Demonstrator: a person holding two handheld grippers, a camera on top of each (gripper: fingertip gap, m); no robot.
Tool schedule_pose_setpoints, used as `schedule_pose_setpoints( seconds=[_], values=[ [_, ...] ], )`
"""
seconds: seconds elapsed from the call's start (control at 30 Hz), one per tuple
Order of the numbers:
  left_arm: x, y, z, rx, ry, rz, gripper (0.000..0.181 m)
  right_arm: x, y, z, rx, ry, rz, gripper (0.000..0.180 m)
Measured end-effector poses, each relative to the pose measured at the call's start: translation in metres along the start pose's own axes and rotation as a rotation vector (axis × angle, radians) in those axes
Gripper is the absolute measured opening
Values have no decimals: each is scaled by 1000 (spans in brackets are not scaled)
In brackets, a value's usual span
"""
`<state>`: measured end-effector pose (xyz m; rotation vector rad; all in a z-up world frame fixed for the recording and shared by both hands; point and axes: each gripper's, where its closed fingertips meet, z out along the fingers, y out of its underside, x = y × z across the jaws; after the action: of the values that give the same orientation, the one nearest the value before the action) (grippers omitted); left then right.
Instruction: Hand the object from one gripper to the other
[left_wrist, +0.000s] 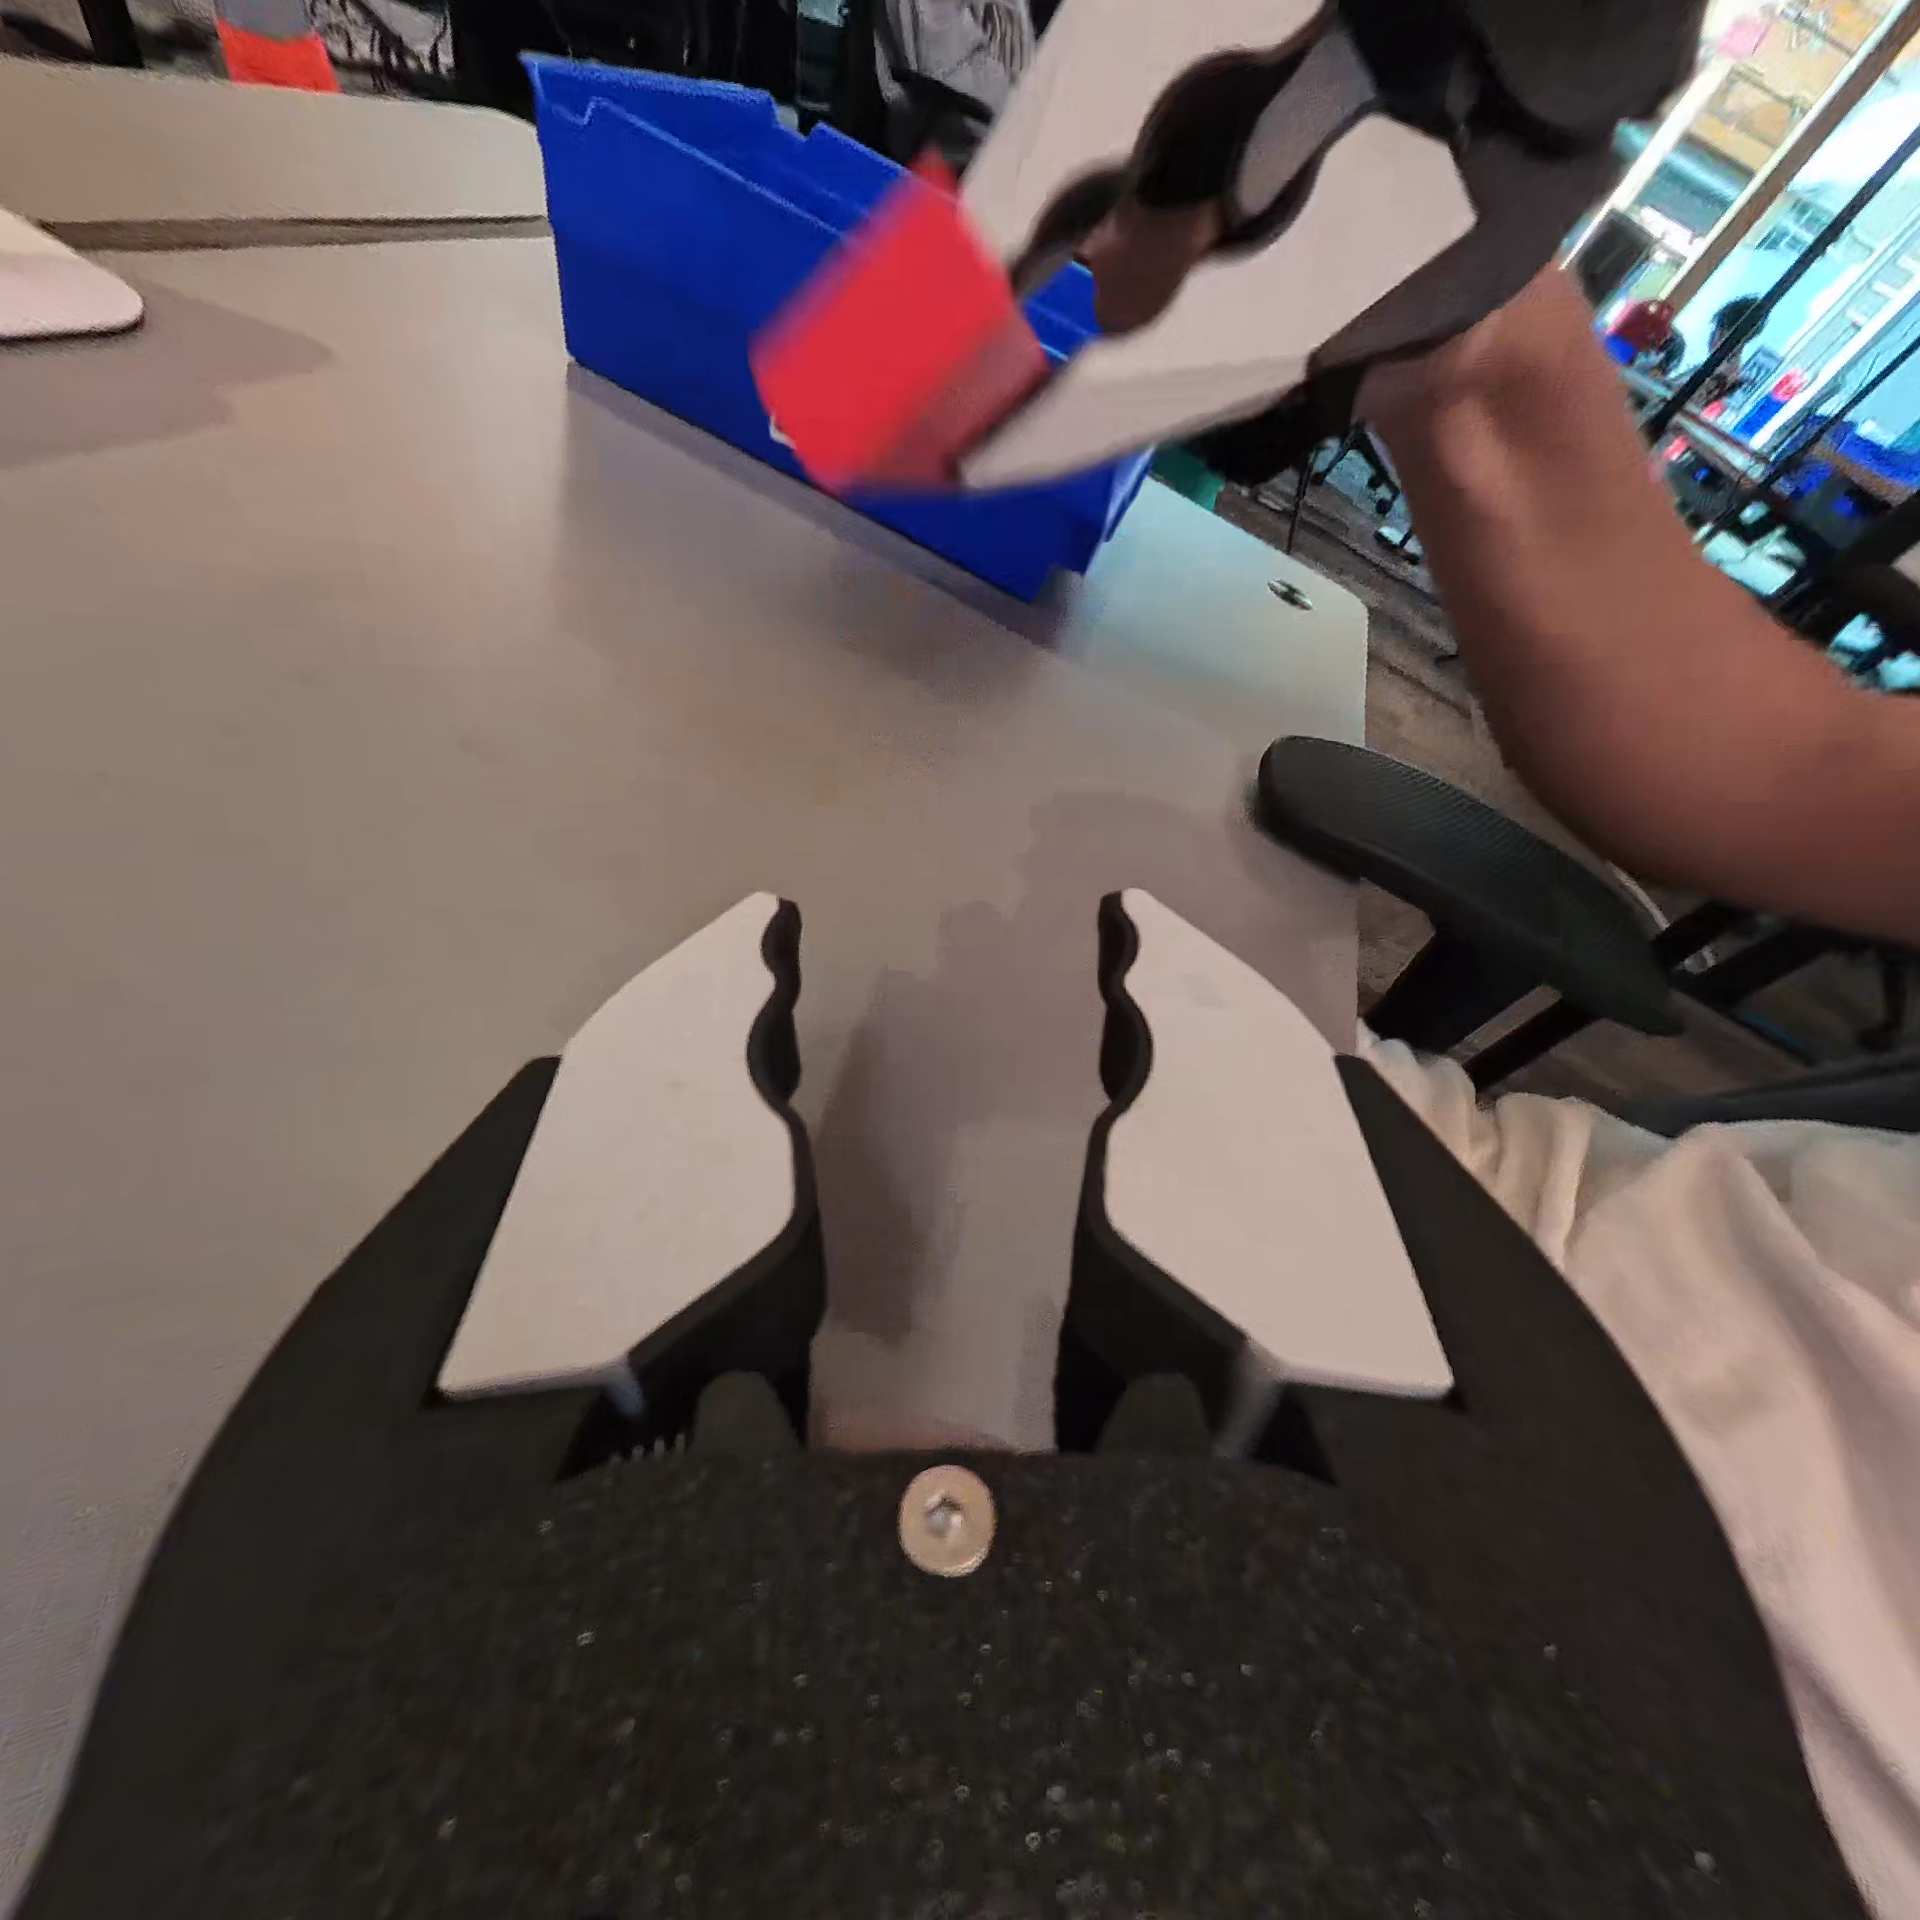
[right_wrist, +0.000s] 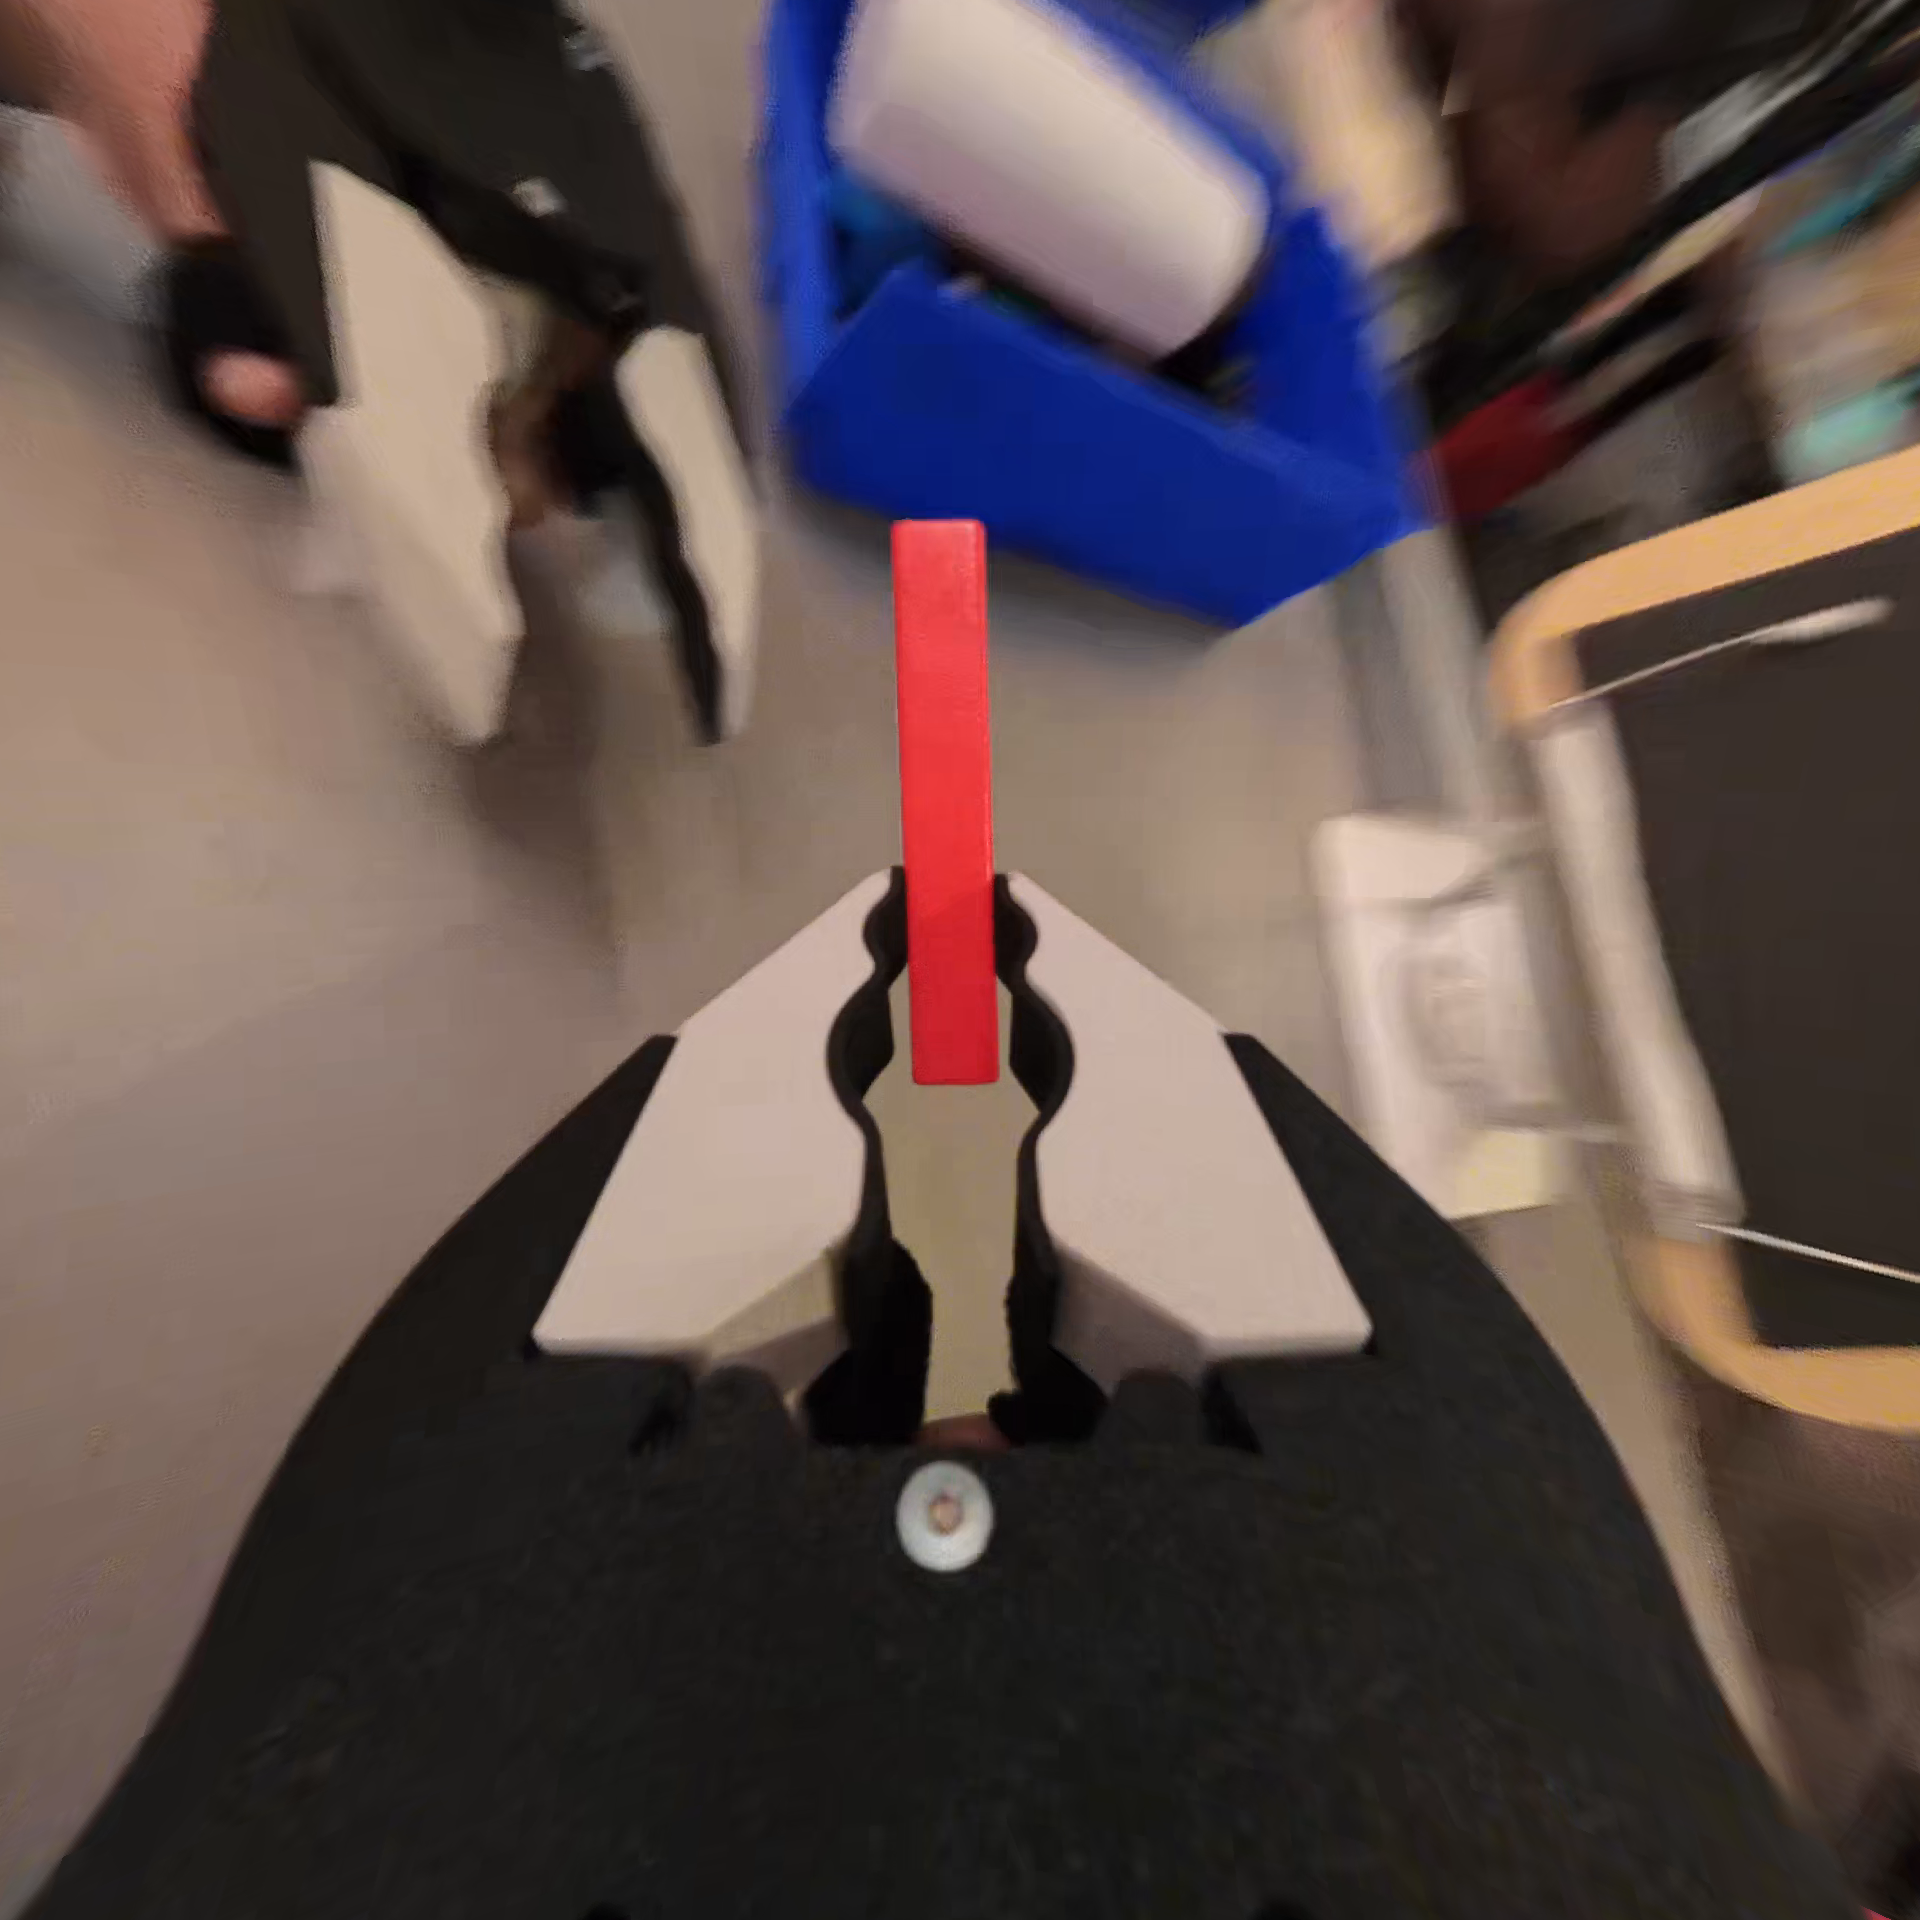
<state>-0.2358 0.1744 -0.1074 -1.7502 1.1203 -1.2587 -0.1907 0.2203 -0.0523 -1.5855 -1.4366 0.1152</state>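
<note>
Right tongs (right_wrist: 945, 883): closed on a flat red block (right_wrist: 943, 790), which is pinched at the tips and projects forward, edge-on, at frame centre in the right wrist view. In the left wrist view these tongs (left_wrist: 997, 384) enter from the upper right, angled down-left, with the block (left_wrist: 894, 343) held above the table (left_wrist: 364, 727) in front of a blue bin (left_wrist: 675, 249); a bare forearm (left_wrist: 1621, 665) trails to the right edge.

Left tongs (left_wrist: 948, 914): open and empty, low at lower centre, pointing across the table. In the right wrist view they (right_wrist: 613, 717) hang at upper left, tips down, well apart from the block.

Bin (right_wrist: 1049, 457): holds a white roll (right_wrist: 1049, 177), blurred.
</note>
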Motion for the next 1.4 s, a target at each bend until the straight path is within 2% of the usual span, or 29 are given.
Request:
schedule_pose_setpoints(
  seconds=[0.1,0.2,0.27,0.33,0.37,0.43,0.53,0.67,0.83,0.97,1.03,1.07,1.13,1.23,1.3,1.4],
  values=[
    [-2,-10,2,48,2,-103,60,17,0,1,38,365,-245,16],
    [-12,-26,-5,151,-43,-171,61,7,6,12,1,582,-492,15],
    [-16,-30,-9,176,-51,-204,62,1,-2,13,-21,767,-775,15],
    [-16,-35,-11,213,-1,-291,62,-8,-17,14,-19,926,-1055,15],
    [-15,-39,-13,248,35,-350,62,-12,-20,16,-12,960,-1102,15],
    [-11,-48,-18,317,134,-465,56,-11,-23,17,-17,1006,-1128,15],
    [-5,-54,-24,376,266,-572,17,-8,-32,8,0,1079,-1154,16],
    [-2,-55,-26,382,323,-591,16,-12,-34,7,7,1081,-1175,15],
    [-2,-61,-29,397,267,-504,16,-8,-37,6,63,1106,-1127,17],
    [-11,-71,-45,448,219,-429,16,-2,-29,9,35,1015,-962,38],
    [-21,-77,-61,486,191,-397,16,6,-23,3,3,1017,-912,41],
    [-26,-79,-69,496,168,-373,16,11,-15,1,-13,999,-845,40],
    [-32,-79,-80,477,124,-282,16,23,9,4,-31,903,-585,40],
    [-25,-65,-75,285,42,-18,16,13,32,24,84,544,-56,43],
    [-16,-49,-66,143,20,139,16,-18,26,34,215,175,250,43],
    [0,-29,-53,14,67,240,16,-48,5,20,403,-233,500,47]
  ],
)
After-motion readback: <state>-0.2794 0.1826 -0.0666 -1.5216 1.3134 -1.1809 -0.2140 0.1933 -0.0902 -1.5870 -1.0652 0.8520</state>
